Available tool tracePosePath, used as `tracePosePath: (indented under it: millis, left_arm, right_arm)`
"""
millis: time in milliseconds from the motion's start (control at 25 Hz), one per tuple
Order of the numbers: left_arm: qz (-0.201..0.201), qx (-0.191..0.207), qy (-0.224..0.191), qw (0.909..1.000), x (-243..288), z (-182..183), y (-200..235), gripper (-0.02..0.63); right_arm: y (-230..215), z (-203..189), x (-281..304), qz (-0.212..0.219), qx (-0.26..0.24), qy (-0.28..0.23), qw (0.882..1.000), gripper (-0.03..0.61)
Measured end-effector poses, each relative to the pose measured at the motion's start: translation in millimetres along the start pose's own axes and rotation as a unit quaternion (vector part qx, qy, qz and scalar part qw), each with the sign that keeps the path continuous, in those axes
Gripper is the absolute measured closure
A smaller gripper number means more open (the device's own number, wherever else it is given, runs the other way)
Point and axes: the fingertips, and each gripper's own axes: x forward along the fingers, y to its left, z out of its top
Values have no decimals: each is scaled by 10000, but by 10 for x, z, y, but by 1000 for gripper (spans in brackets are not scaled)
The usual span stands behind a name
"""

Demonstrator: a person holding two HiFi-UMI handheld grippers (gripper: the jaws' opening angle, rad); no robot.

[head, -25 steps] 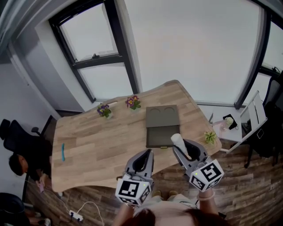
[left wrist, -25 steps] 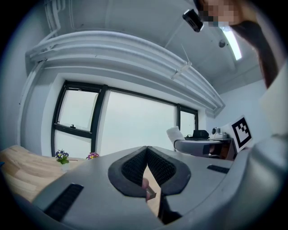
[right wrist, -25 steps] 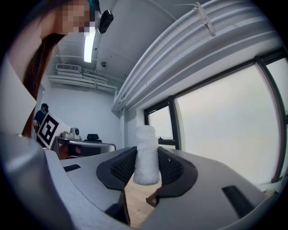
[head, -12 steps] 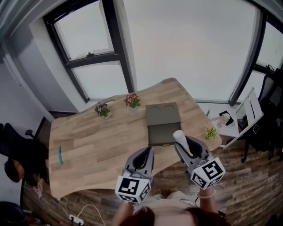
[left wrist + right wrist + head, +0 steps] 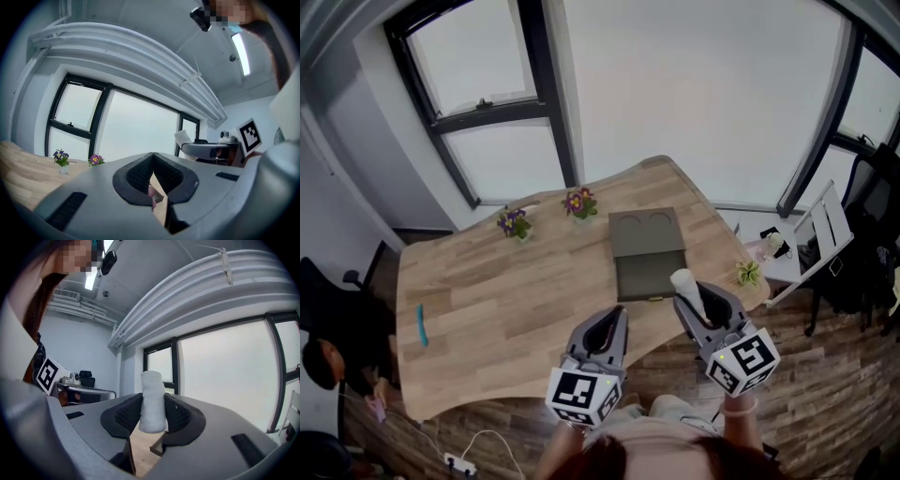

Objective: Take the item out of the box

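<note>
The right tool (image 5: 691, 298) is closed on a white, fuzzy-surfaced cylindrical roll (image 5: 685, 285), and its two dark ribbed pads are held a moderate way apart by the roll's width. In the right gripper view the right tool (image 5: 152, 417) has the roll (image 5: 152, 401) standing upright between the pads, pressed on both sides. The roll's rounded top rises well above the jaw tips and its lower end reaches just below the pads. The roll is out of the dark olive-grey flat box (image 5: 647, 251), which lies open on the pale wooden plank counter (image 5: 506, 300) just ahead of this tool. The box's lid, with two round recesses, is folded back on the far side. The left tool (image 5: 609, 328) is beside the right one, over the near edge of the counter and a little short of the box. In the left gripper view the left tool (image 5: 152, 171) has its pads meeting at the tips, leaving only a narrow wedge-shaped gap lower down, and nothing is gripped between them. Farther ahead of the left tool stand two small pots of purple flowers (image 5: 514, 223), near the counter's far edge. A slim turquoise object (image 5: 421, 324) lies well off to its left. A small green plant (image 5: 748, 272) sits to the right of the right tool, at the counter's edge.
</note>
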Motion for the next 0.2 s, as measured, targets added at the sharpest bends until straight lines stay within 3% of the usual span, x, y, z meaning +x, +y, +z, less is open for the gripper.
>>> tracePosePath:
  millis: [200]
  left_arm:
    - [32,-56,-36,10000,-11,11,104,612]
  right_arm:
    - [54,-16,93,47,-54,51,10000,448]
